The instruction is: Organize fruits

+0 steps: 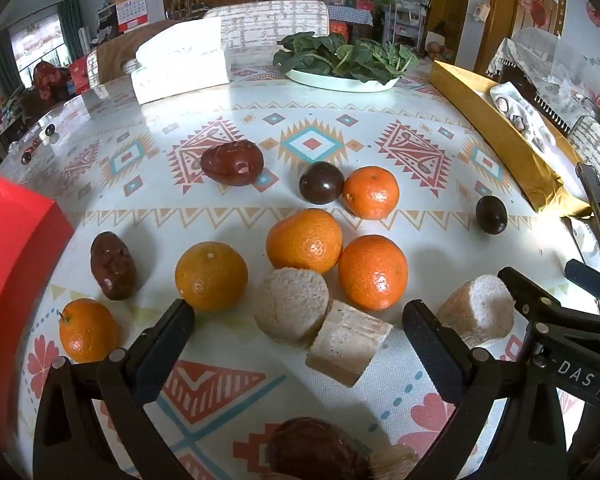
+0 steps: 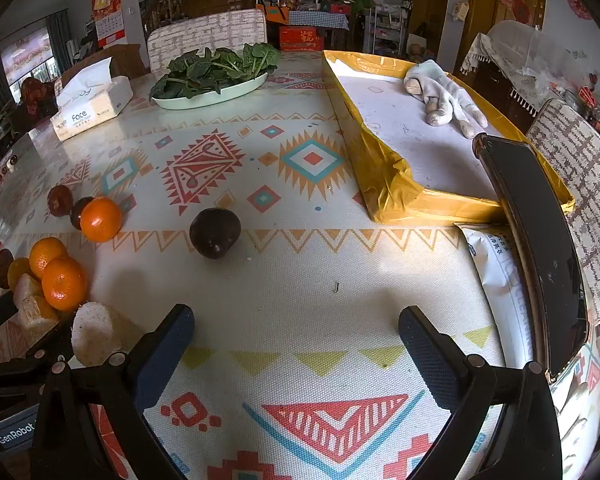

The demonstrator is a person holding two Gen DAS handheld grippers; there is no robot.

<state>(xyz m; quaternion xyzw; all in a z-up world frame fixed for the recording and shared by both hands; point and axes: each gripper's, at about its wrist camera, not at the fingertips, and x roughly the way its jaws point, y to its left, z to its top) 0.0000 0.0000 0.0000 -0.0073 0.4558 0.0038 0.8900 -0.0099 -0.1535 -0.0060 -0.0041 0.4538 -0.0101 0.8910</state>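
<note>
Several oranges lie loose on the patterned tablecloth, with red-brown jujubes, dark round fruits and three pale cut root pieces. My left gripper is open, low over the cloth, its fingers either side of two pale pieces. My right gripper is open and empty over bare cloth. A dark fruit lies ahead of it, apart. The oranges and a pale piece lie at its left.
A yellow-rimmed tray holding a grey cloth toy stands at the right. A plate of spinach and a tissue box are at the back. A red box is at the left. A black phone lies at the right edge.
</note>
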